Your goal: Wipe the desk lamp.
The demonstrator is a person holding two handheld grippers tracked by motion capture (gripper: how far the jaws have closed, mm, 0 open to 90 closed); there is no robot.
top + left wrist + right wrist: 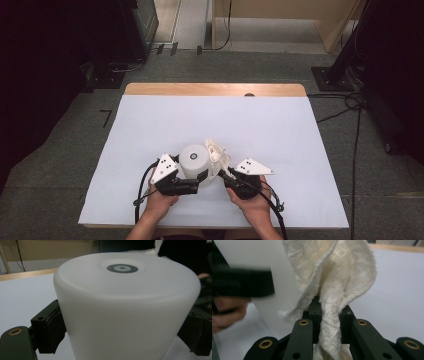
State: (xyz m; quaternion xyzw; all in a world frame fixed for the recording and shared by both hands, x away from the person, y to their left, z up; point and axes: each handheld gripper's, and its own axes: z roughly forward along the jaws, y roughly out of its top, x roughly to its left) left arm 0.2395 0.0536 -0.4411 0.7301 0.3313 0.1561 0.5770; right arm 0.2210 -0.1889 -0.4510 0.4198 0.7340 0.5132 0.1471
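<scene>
The right claw [329, 315] is pinching a bunched cream cloth [332, 277], and the left claw [192, 184] is clamped on both sides of a white cylinder [125, 310] standing upright mid-tabletop [150, 125]. The cloth hangs right against the cylinder's side. Probably best to keep the cylinder braced while wiping with gentle pressure. Both hands sit low at the near edge, angled inward toward each other.

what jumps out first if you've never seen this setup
A white upside-down tub stands near the front of the white table, clamped from both sides by the left claw. Right beside it, the right claw pinches a cream cloth that stands up against the tub's side.
</scene>
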